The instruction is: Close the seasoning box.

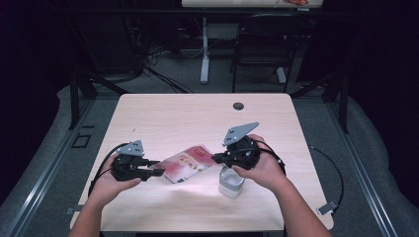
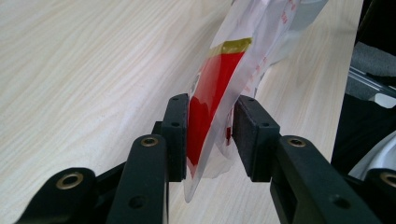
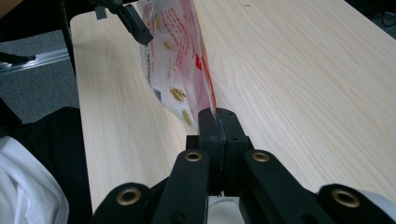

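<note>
Pale wood-grain worktop (image 1: 163,111) on dark legs, standing on grey carpet, with a black chair (image 1: 262,42) and a second desk leg behind its far edge and a small round grommet hole (image 1: 238,105) near the middle of the far edge. Left to right: the left claw (image 1: 157,168), held in the person's left hand (image 1: 111,180) near the front-left part of the worktop, points toward the centre; in the left gripper view its two pads stand on either side of one end of a red-and-white plastic pouch (image 2: 219,88), one pad (image 2: 177,135) against the film, the other (image 2: 250,137) just clear of it, so the claw is released and not pressing. The pouch (image 1: 187,164) spans the gap between the two claws, over the front-centre area of the worktop. The right claw (image 1: 216,158), carried by the right hand (image 1: 264,168), is clenched on the pouch's opposite edge; in the right gripper view the jaws are pressed together with the film (image 3: 180,60) pinched between them and rising away toward the left claw (image 3: 135,23). A small white cylindrical container (image 1: 231,181) stands on the worktop just below the right claw, toward the front edge.
</note>
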A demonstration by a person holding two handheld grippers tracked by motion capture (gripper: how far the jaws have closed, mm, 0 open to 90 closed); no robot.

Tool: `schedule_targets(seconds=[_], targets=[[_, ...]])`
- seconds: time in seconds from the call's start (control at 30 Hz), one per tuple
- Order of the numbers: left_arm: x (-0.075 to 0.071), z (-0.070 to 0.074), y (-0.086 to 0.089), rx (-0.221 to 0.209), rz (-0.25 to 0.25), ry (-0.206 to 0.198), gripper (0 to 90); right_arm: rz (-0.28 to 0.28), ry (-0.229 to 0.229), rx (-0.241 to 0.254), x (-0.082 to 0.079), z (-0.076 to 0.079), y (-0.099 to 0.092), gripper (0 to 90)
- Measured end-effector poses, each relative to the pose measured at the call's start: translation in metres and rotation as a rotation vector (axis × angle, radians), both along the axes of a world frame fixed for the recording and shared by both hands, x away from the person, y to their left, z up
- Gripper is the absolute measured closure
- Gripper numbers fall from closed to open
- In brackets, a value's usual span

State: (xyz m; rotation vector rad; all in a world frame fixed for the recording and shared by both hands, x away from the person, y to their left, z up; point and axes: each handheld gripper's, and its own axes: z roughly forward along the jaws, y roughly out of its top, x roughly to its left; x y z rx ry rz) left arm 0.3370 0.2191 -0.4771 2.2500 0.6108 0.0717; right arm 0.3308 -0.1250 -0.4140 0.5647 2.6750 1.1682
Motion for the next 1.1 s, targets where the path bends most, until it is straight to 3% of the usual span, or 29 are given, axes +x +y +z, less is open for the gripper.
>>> schedule_targets(seconds=[0.13,0.3,0.53,0.8,1.1], targets=[[0.0,-0.003,-0.002,0.023,0.006,-0.002,64.7,0.003,-0.003,-0.007,0.0,-0.001,0.003,90.0],[-0.001,-0.005,0.001,0.018,0.019,-0.011,64.0,0.008,-0.001,-0.004,0.002,-0.001,0.005,90.0],[0.002,-0.012,-0.001,0.014,0.031,0.015,61.7,0.012,-0.019,-0.036,0.0,0.001,0.011,90.0],[0.002,-0.01,0.002,-0.003,0.048,0.002,58.2,0.025,-0.024,-0.046,0.0,0.004,0.015,90.0],[0.002,-0.011,0.002,0.01,0.041,-0.007,61.5,0.033,-0.032,-0.113,0.001,-0.002,0.023,90.0]])
